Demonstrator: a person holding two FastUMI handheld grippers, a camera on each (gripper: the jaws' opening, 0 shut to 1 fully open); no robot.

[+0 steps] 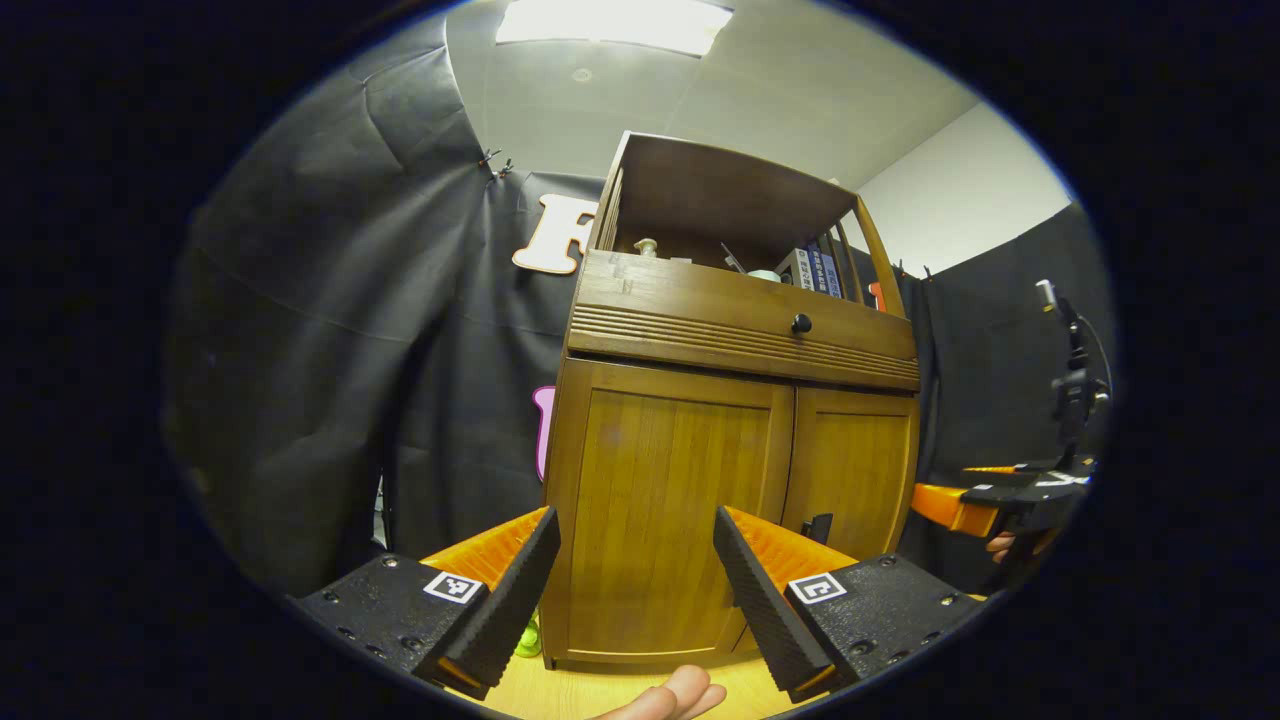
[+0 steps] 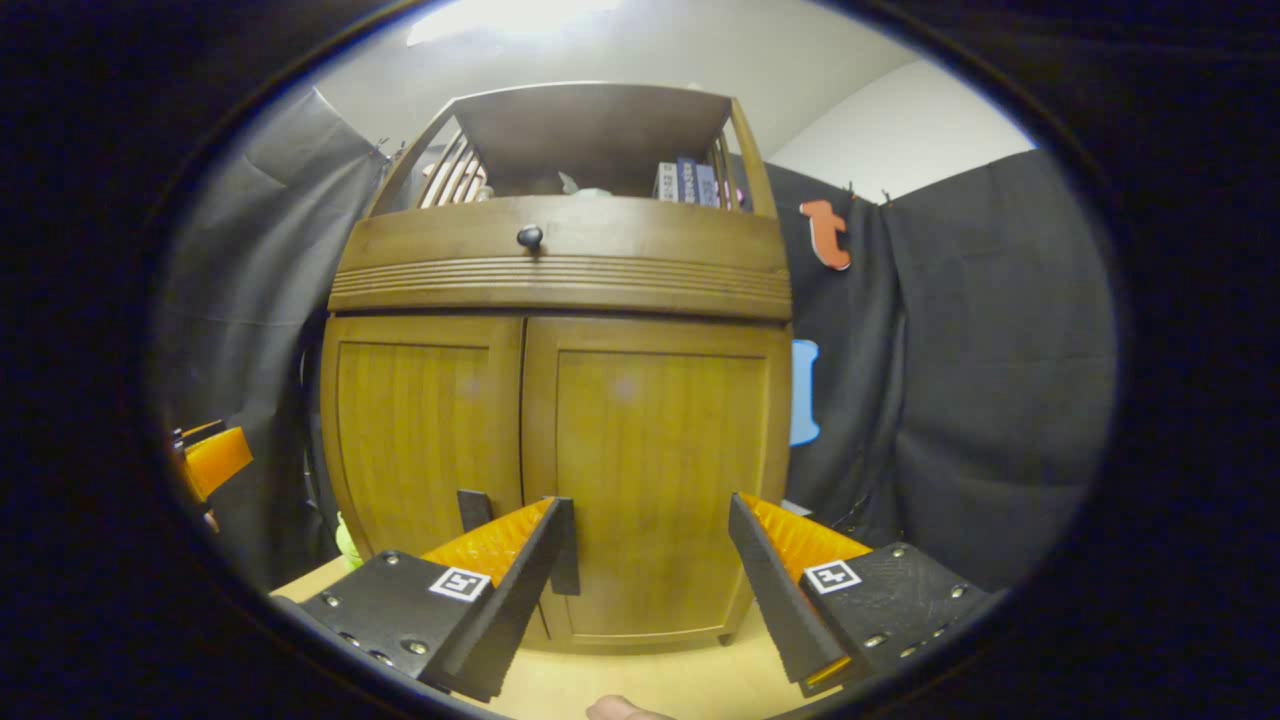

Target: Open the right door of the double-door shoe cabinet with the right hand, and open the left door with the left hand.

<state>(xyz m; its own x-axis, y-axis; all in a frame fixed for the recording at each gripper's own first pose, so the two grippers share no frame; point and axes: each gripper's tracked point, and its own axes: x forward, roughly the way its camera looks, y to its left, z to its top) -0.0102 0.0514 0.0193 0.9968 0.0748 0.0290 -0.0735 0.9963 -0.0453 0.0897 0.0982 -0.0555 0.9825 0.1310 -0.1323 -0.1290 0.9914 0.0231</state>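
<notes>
The wooden shoe cabinet [image 1: 742,330] stands on the floor with both lower doors closed. In the left gripper view my left gripper [image 1: 636,520] is open in front of the left door [image 1: 665,500], with nothing between its fingers. The right door [image 1: 855,465] has a dark handle [image 1: 817,527] near the centre seam. In the right gripper view my right gripper [image 2: 648,503] is open before the right door [image 2: 655,440]. Its left finger partly covers that door's handle [image 2: 567,565]. The left door [image 2: 420,420] carries its own handle [image 2: 474,508]. Neither gripper touches a door.
Above the doors is a drawer with a black knob [image 2: 530,237] and an open shelf holding books [image 2: 688,182]. Black cloth walls flank the cabinet. A small green object [image 1: 530,636] lies at its left foot. The other gripper [image 1: 985,500] hovers to the right. The floor [image 2: 650,680] is light wood.
</notes>
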